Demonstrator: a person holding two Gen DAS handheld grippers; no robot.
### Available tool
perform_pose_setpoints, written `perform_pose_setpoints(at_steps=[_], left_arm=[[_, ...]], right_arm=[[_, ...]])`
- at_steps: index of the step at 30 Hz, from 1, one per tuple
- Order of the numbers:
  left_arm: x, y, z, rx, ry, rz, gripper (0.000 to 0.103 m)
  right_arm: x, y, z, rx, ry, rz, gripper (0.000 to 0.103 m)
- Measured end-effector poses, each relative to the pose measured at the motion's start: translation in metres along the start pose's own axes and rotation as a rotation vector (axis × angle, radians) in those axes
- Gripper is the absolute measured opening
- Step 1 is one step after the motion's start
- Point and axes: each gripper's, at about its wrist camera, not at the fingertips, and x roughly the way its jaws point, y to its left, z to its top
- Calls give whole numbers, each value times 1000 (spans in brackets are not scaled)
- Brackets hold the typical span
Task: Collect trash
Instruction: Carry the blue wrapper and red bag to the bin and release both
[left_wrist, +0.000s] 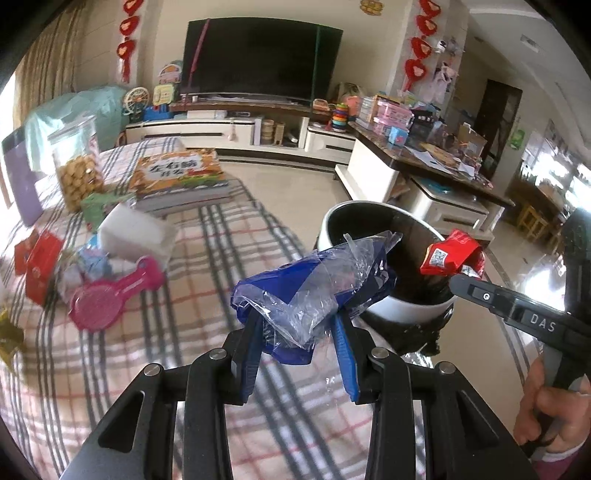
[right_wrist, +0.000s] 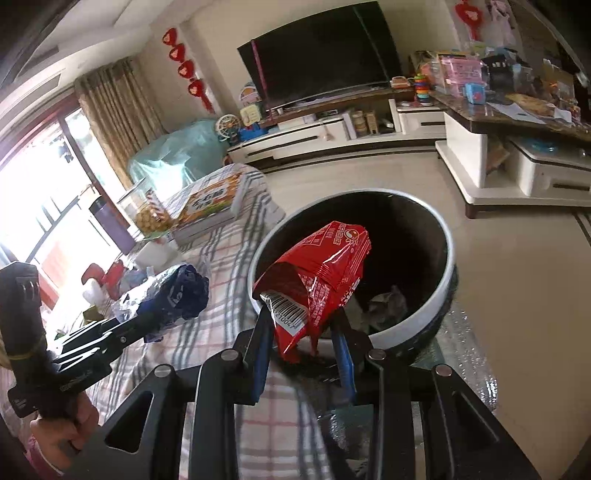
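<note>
My left gripper (left_wrist: 295, 328) is shut on a crumpled blue and clear plastic wrapper (left_wrist: 310, 291), held just short of the near rim of a round bin (left_wrist: 391, 306) with a white rim and black inside. My right gripper (right_wrist: 301, 328) is shut on a red snack packet (right_wrist: 325, 280) with a barcode, held over the bin's near rim (right_wrist: 417, 325). The same packet (left_wrist: 452, 258) shows at the right of the left wrist view, and the blue wrapper (right_wrist: 173, 295) at the left of the right wrist view. Crumpled waste lies in the bin's bottom.
A plaid-covered table (left_wrist: 192, 332) carries a pink strainer (left_wrist: 110, 295), a white block (left_wrist: 136, 232), red packets (left_wrist: 40, 266), a stack of books (left_wrist: 181, 177) and a cookie jar (left_wrist: 75, 162). Beyond lie a tiled floor, a TV stand (left_wrist: 221, 129) and a cluttered side table (left_wrist: 424, 155).
</note>
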Motion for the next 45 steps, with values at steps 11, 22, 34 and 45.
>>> perform_pose_setpoints(at_steps=[11, 22, 34, 45], left_arm=[[36, -31, 28, 53, 20, -7, 36], [68, -56, 48, 102, 47, 2, 37], [90, -66, 57, 112, 79, 6, 44], [81, -60, 53, 103, 60, -5, 63]], right_arm=[[17, -33, 17, 49, 40, -6, 34], [29, -47, 26, 66, 67, -11, 35], [36, -54, 33, 44, 83, -23, 40], [33, -53, 39, 37, 82, -36, 68]])
